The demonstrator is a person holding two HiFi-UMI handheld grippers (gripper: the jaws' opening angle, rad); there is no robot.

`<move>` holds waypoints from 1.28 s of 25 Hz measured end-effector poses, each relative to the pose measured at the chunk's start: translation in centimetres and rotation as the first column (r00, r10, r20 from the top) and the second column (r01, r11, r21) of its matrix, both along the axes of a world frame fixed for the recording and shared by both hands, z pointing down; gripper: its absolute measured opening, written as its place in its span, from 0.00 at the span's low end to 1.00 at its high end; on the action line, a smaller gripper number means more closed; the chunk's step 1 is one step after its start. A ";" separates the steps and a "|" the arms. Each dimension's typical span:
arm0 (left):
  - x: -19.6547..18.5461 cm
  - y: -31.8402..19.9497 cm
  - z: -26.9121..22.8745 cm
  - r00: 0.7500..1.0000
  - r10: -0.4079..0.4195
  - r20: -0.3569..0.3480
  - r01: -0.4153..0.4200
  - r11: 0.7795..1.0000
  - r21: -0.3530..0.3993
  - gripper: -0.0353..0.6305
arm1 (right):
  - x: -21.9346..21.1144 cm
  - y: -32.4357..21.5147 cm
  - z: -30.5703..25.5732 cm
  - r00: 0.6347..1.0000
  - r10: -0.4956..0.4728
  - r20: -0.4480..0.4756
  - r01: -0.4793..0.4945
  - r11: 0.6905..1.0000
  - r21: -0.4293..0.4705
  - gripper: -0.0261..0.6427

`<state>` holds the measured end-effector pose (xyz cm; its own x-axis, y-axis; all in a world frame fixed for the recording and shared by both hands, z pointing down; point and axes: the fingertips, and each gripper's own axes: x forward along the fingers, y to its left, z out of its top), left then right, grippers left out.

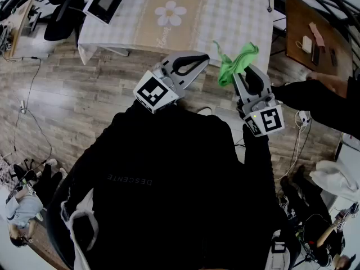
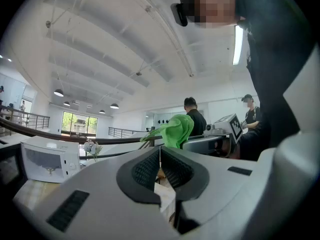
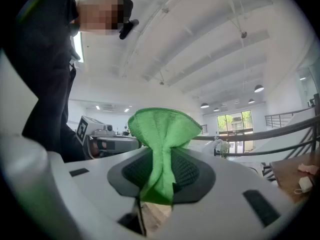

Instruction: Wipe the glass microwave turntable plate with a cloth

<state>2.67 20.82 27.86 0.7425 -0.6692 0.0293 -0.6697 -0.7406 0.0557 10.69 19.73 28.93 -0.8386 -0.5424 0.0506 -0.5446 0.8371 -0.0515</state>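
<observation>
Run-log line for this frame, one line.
left gripper: shut, empty | right gripper: shut on green cloth | turntable plate: not in view | wipe: not started

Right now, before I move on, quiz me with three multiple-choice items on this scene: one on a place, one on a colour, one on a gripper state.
1. In the left gripper view, where is the white microwave oven?
A. Far left, low
B. Top right
C. Between the jaws

2. What colour is the bunched fabric cloth in the right gripper?
A. Blue
B. Green
C. White

3. How does the left gripper stand?
A. Wide open
B. Shut on the cloth
C. Shut, with nothing held

Key:
1 A, the oven sits at that view's left edge, below mid-height.
2 B, the cloth is bright green in every view.
3 C, its jaws meet with nothing between them, while the cloth is pinched in the right gripper.
</observation>
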 end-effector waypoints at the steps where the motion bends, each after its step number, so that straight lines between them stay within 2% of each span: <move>1: 0.2 0.0 0.1 1.000 -0.011 0.009 0.011 1.000 0.010 0.09 | 0.2 -0.2 0.0 1.000 -0.007 0.006 0.007 1.000 0.003 0.22; 5: 1.5 0.8 0.8 0.998 -0.045 0.036 0.044 0.999 0.012 0.09 | 1.6 0.2 0.7 0.999 -0.023 0.032 0.024 1.000 -0.007 0.22; 10: 3.6 3.1 1.4 0.996 -0.076 0.038 0.076 0.997 -0.001 0.09 | 3.6 2.4 1.5 0.998 -0.049 0.030 0.049 0.999 0.000 0.22; 15: 4.8 4.3 1.6 0.993 -0.111 0.033 0.111 0.994 0.000 0.09 | 5.1 4.0 2.9 0.997 -0.065 0.045 0.067 0.997 -0.041 0.23; 22: 6.1 5.1 2.2 0.992 -0.111 0.054 0.112 0.994 -0.012 0.09 | 6.0 5.0 3.4 0.995 -0.089 0.041 0.092 0.994 -0.065 0.23; 32: 6.1 3.1 2.4 0.992 -0.106 0.064 0.106 0.994 -0.005 0.09 | 6.6 3.4 4.7 0.997 -0.072 0.029 0.074 0.993 -0.097 0.23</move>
<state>8.81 23.87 30.30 0.6639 -0.7435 0.0806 -0.7467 -0.6649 0.0165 17.27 23.09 33.61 -0.8774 -0.4731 0.0789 -0.4797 0.8649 -0.1479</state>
